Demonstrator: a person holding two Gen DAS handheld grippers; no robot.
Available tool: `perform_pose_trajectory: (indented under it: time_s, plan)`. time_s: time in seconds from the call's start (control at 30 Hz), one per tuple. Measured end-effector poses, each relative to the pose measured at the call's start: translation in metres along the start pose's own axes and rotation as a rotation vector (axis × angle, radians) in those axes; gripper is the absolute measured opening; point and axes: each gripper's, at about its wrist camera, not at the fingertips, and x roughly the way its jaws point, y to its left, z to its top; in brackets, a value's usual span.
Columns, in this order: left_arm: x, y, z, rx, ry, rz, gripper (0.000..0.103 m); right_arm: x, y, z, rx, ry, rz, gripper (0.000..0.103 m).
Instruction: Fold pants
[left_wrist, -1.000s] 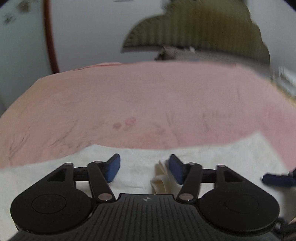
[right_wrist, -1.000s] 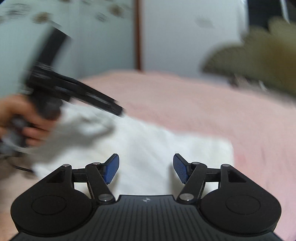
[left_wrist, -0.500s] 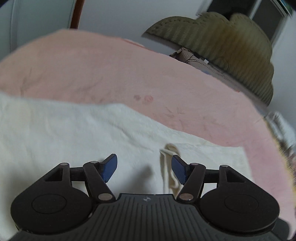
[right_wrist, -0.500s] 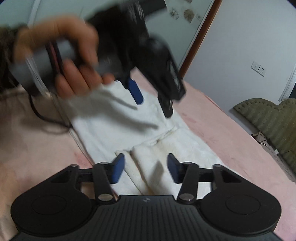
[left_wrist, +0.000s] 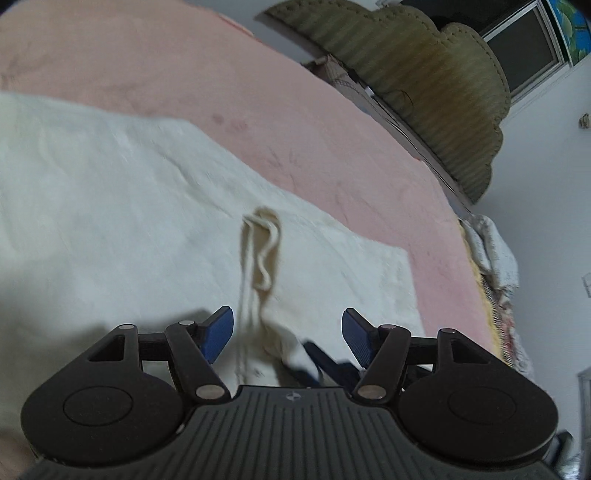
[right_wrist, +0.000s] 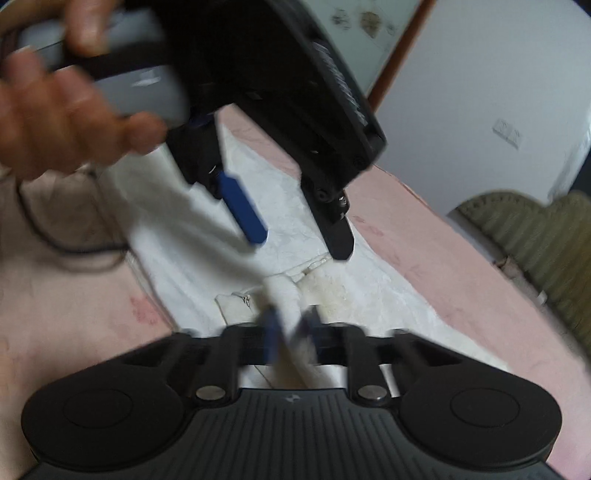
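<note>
The right gripper (right_wrist: 291, 332) is blurred, its 2 jaws having just closed, pinching a raised fold of the white pants (right_wrist: 284, 206) spread on the pink bed (right_wrist: 443, 258). The left gripper (left_wrist: 288, 325) (hand (right_wrist: 55, 118) smeared) hangs spread above the drawstring (left_wrist: 264, 251).
</note>
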Motion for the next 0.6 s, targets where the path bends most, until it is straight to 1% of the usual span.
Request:
perform_pose_trajectory:
  time_s: [0.03, 0.1, 0.17, 0.23, 0.27, 0.3, 0.33, 0.37, 0.43, 0.5, 0.57, 0.6]
  plan:
    - [0.003, 0.0, -0.002, -0.014, 0.017, -0.013, 0.068, 0.002, -0.009, -0.001, 0.037, -0.013, 0.009, 0.009]
    - [0.007, -0.002, -0.005, -0.026, 0.039, -0.048, 0.068, -0.005, -0.022, -0.001, 0.125, -0.037, 0.041, 0.009]
    - [0.016, -0.003, -0.005, -0.041, 0.052, -0.058, 0.067, -0.012, -0.035, -0.002, 0.193, -0.059, 0.076, 0.009]
    - [0.025, -0.001, -0.006, -0.072, 0.063, -0.068, 0.061, -0.019, -0.042, -0.002, 0.243, -0.074, 0.111, 0.009]
    - [0.029, 0.001, -0.007, -0.089, 0.063, -0.085, 0.055, -0.021, -0.044, -0.003, 0.256, -0.077, 0.123, 0.009]
    - [0.034, 0.003, -0.008, -0.111, 0.076, -0.098, 0.038, -0.021, -0.045, -0.003, 0.262, -0.075, 0.131, 0.008]
    - [0.035, 0.006, -0.009, -0.124, 0.08, -0.092, 0.025, -0.019, -0.045, -0.004, 0.262, -0.061, 0.145, 0.009]
    - [0.036, 0.008, -0.011, -0.124, 0.073, -0.072, 0.019, -0.017, -0.044, -0.006, 0.254, -0.039, 0.162, 0.01]
    - [0.033, 0.014, -0.016, -0.135, 0.071, -0.086, 0.012, -0.02, -0.044, -0.008, 0.245, -0.023, 0.189, 0.01]
    - [0.026, 0.017, -0.021, -0.118, 0.055, -0.069, 0.012, -0.03, -0.052, -0.009, 0.252, -0.03, 0.233, 0.011]
    - [0.023, 0.02, -0.023, -0.101, 0.041, -0.047, 0.012, -0.042, -0.069, -0.012, 0.321, -0.069, 0.275, 0.011]
    - [0.025, 0.023, -0.024, -0.111, 0.043, -0.049, 0.013, -0.045, -0.079, -0.015, 0.366, -0.086, 0.272, 0.011]
